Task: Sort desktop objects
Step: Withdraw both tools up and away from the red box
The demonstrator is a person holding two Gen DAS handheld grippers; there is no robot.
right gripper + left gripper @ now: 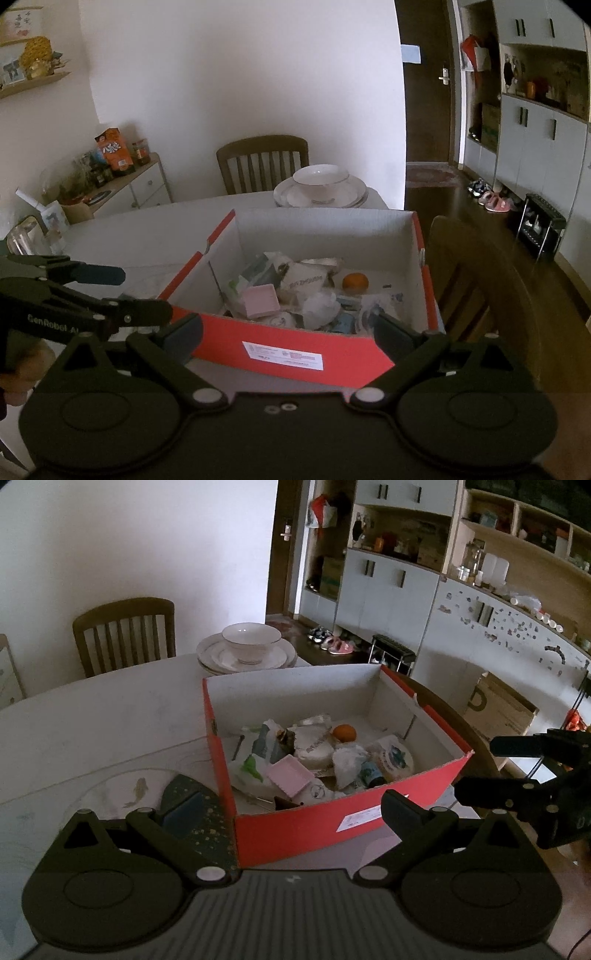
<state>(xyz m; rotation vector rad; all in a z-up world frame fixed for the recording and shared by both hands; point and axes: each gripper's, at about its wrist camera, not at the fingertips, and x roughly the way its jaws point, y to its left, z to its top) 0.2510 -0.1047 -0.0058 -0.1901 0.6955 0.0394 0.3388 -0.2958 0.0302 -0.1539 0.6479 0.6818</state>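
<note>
A red cardboard box (325,814) with a white inside stands on the white table (92,731). It also shows in the right wrist view (229,338). It holds several things: an orange (344,733), a pink soap box (289,775), white packets and a small blue bottle (368,773). My left gripper (291,805) is open and empty, its fingers on either side of the box's near left corner. My right gripper (290,330) is open and empty in front of the box's near wall. The orange (355,282) and pink box (260,300) show there too.
A bowl on stacked plates (246,650) sits at the table's far edge, with a wooden chair (123,635) behind it. Another chair (476,280) stands right of the box. A side cabinet (122,184) with snacks is at the left, shelving (443,572) at the right.
</note>
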